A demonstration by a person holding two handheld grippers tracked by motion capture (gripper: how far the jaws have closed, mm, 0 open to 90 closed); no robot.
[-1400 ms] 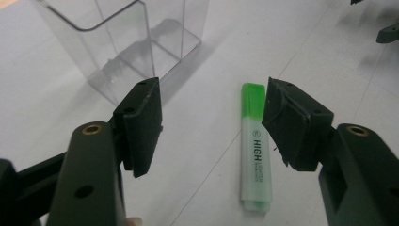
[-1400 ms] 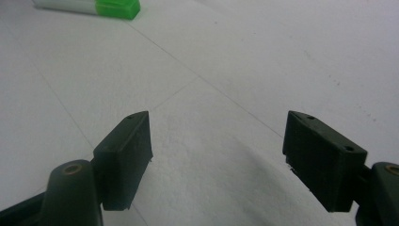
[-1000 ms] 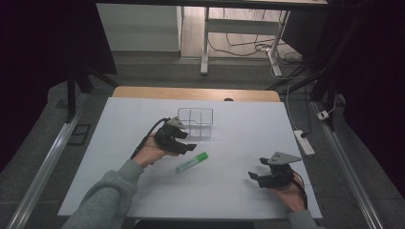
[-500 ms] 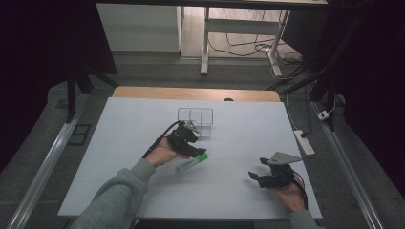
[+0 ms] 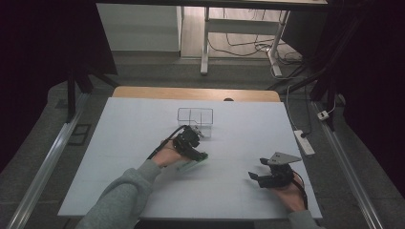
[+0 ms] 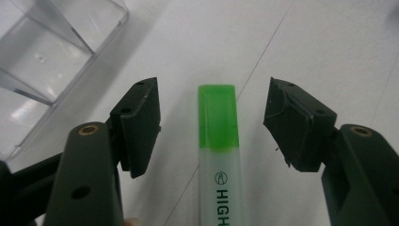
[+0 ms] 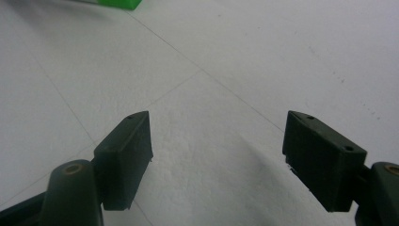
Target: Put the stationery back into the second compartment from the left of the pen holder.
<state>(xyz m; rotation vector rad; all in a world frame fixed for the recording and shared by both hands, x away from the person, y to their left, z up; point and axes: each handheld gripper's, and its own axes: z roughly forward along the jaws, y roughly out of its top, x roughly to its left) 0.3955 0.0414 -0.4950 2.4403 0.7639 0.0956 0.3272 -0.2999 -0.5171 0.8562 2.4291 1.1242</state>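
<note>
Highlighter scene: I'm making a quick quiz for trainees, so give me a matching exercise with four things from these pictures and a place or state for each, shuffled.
Things:
1. highlighter
2. clear box
3. left gripper
4. right gripper

Places or states:
A. open over bare table, nothing between its jaws
B. lies flat on the table, green cap pointing away from the left gripper's camera
C. open, jaws on either side of the green cap, not touching it
D. stands empty beyond the left hand, toward the table's far edge

Pairs: 1-B, 2-D, 3-C, 4-A
</note>
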